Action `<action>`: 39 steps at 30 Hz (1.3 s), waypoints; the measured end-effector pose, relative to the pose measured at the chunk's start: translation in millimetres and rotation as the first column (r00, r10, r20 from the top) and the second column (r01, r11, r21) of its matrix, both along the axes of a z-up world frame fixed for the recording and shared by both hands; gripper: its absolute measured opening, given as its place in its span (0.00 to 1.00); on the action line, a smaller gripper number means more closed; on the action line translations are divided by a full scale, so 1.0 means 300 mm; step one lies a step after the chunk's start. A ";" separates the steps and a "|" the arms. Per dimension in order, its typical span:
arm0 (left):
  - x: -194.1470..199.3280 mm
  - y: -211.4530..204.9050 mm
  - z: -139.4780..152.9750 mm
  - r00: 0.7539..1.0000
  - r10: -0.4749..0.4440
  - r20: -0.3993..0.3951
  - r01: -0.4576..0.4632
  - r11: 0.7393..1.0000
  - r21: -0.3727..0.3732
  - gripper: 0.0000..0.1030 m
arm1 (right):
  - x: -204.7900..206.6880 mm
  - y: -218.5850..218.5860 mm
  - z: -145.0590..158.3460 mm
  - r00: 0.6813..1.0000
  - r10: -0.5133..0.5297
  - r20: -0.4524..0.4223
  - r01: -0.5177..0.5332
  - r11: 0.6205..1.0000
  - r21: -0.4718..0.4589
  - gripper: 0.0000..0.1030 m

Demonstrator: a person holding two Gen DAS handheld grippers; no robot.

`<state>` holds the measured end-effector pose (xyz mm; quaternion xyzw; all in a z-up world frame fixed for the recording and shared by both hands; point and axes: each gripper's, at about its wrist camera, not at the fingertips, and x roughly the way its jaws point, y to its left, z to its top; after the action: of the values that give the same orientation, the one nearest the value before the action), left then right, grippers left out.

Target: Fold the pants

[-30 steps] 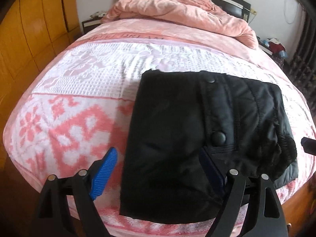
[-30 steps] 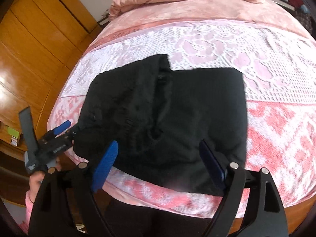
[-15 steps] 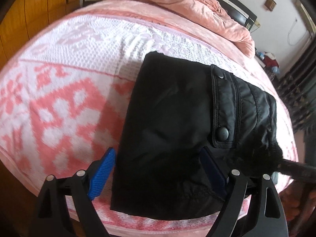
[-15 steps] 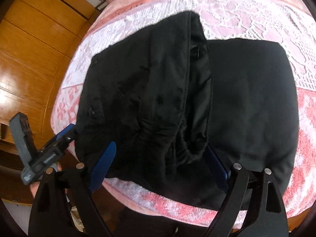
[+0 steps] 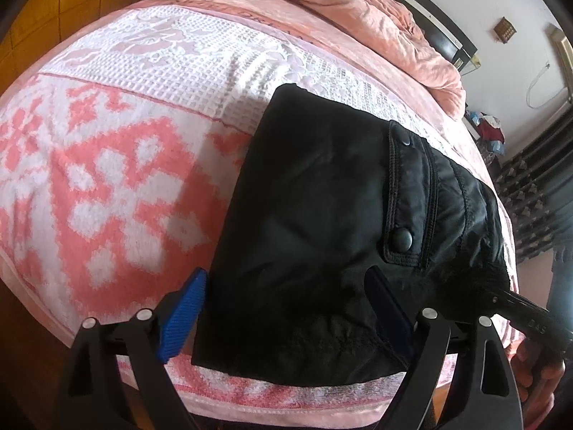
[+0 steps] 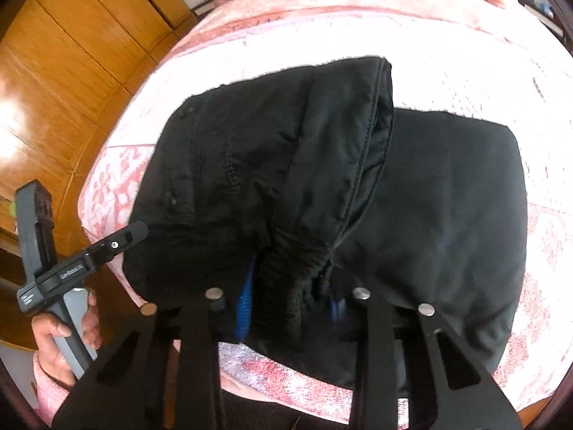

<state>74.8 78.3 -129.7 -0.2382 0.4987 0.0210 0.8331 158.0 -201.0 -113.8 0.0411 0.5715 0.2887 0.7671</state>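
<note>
Black padded pants (image 5: 322, 215) lie folded on the bed near its front edge; a snap-button pocket flap shows on top. My left gripper (image 5: 283, 315) is open, its blue pads straddling the pants' near left edge. In the right wrist view the pants (image 6: 429, 197) fill the middle, with the elastic waistband bunched at the front. My right gripper (image 6: 290, 301) has closed on that waistband. The left gripper also shows in the right wrist view (image 6: 118, 243), touching the pants' left edge.
The pink and white patterned bedspread (image 5: 107, 179) covers the bed. A pink duvet (image 5: 358, 10) is heaped at the headboard. Wooden wardrobe doors (image 6: 53, 89) stand to the left. Dark clutter and a curtain (image 5: 530, 186) are at the right.
Both grippers moved closer to the pants. The right gripper went from open to closed around the bunched waistband. The left gripper stayed open.
</note>
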 end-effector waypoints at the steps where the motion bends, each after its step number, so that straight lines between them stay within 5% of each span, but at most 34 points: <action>1: -0.005 0.000 0.005 1.000 0.003 0.003 -0.003 1.000 -0.005 0.87 | -0.006 -0.006 0.015 1.000 0.001 0.012 -0.001 1.000 0.007 0.29; 10: 0.004 -0.050 0.060 1.000 -0.020 0.021 0.020 1.000 0.005 0.87 | -0.052 -0.032 0.131 0.996 0.022 0.082 -0.027 0.998 0.054 0.27; 27: 0.064 -0.186 0.116 0.993 -0.114 0.030 0.113 0.993 0.039 0.88 | -0.025 -0.268 0.182 0.995 -0.057 0.086 0.050 0.996 0.080 0.27; 39: 0.085 -0.309 0.089 0.981 -0.193 0.003 0.192 0.977 0.094 0.88 | 0.009 -0.404 0.051 0.993 -0.118 0.023 0.117 0.993 0.033 0.28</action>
<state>100.2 -14.4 -103.0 -0.1497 0.5128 -0.0380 0.8445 160.6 -322.2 -98.4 0.0835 0.5540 0.2525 0.7889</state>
